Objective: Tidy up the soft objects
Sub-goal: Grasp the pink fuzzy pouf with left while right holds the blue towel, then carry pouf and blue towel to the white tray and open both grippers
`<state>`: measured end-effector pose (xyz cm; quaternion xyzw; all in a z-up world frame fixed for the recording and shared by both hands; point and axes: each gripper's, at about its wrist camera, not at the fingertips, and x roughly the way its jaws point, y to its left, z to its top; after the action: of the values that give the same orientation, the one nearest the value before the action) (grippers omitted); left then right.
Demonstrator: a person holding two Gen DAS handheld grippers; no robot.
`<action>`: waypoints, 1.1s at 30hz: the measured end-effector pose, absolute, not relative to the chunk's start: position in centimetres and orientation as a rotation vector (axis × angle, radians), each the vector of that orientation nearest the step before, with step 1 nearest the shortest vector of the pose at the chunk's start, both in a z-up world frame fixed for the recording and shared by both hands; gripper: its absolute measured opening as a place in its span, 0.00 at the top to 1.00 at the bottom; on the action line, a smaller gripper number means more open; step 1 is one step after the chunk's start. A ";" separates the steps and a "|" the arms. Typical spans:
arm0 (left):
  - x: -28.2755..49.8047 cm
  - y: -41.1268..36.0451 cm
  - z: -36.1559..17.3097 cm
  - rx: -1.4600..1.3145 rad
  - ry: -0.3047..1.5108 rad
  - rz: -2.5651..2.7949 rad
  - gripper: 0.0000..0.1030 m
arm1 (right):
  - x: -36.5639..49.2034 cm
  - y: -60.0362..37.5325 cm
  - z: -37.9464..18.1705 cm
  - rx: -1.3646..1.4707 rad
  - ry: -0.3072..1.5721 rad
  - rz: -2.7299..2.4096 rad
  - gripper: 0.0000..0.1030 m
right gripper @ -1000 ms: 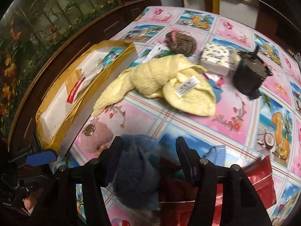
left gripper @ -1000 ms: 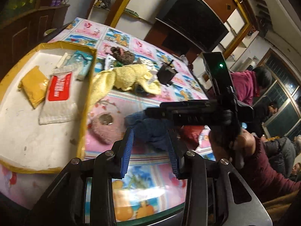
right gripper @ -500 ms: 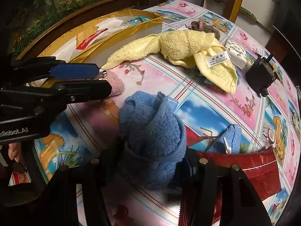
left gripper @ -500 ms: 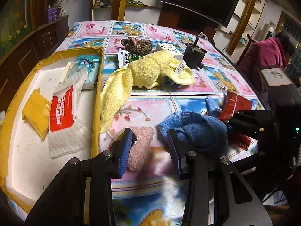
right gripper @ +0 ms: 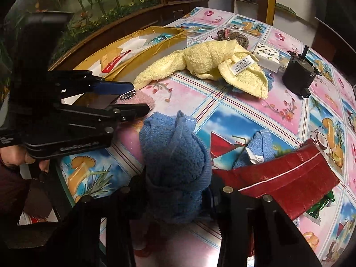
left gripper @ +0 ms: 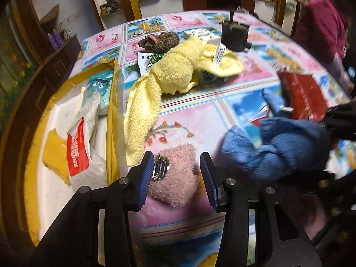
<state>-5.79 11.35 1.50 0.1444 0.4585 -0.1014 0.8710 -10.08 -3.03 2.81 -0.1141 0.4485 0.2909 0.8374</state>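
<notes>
My right gripper [right gripper: 175,191] is shut on a bunched blue towel [right gripper: 173,153] and holds it just above the table; the towel also shows at the right of the left wrist view [left gripper: 278,149]. My left gripper [left gripper: 175,175] is open, with its fingers on either side of a pink fluffy pouch [left gripper: 175,175] with a metal clip, lying on the tablecloth. The pouch [right gripper: 142,100] also shows in the right wrist view, between the left gripper's fingers [right gripper: 115,87]. A yellow towel [left gripper: 169,75] lies crumpled behind it.
A gold-lined box [left gripper: 112,102] holding packets sits at the left. A red foil bag [right gripper: 287,178], a second blue cloth [right gripper: 260,146], a black motor [right gripper: 299,75], a white tissue pack [right gripper: 267,55] and a brown knitted item [left gripper: 160,41] lie on the table.
My left gripper has moved forward so the pink pouch now lies between its fingers. My right gripper stays shut on the blue towel and has shifted it right, away from the left gripper.
</notes>
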 end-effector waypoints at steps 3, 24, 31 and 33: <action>-5.8 11.4 1.3 0.316 0.959 -0.208 0.59 | -10.5 -3.9 3.2 -0.209 0.941 0.626 0.61; -8.0 16.4 7.2 -0.176 0.872 -0.400 0.69 | -11.9 -8.0 5.9 -0.027 0.880 0.659 0.61; -7.9 23.1 10.7 -0.251 0.799 -0.266 0.69 | -11.0 -5.6 10.4 0.040 0.813 0.739 0.61; -7.6 25.2 10.0 -0.273 0.816 -0.221 0.69 | -10.6 -4.3 11.9 0.062 0.793 0.776 0.61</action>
<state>-7.55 25.22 9.98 -0.1322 0.3946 -0.1068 0.9030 -10.61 -4.27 11.85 0.0296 0.3764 0.3682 0.8496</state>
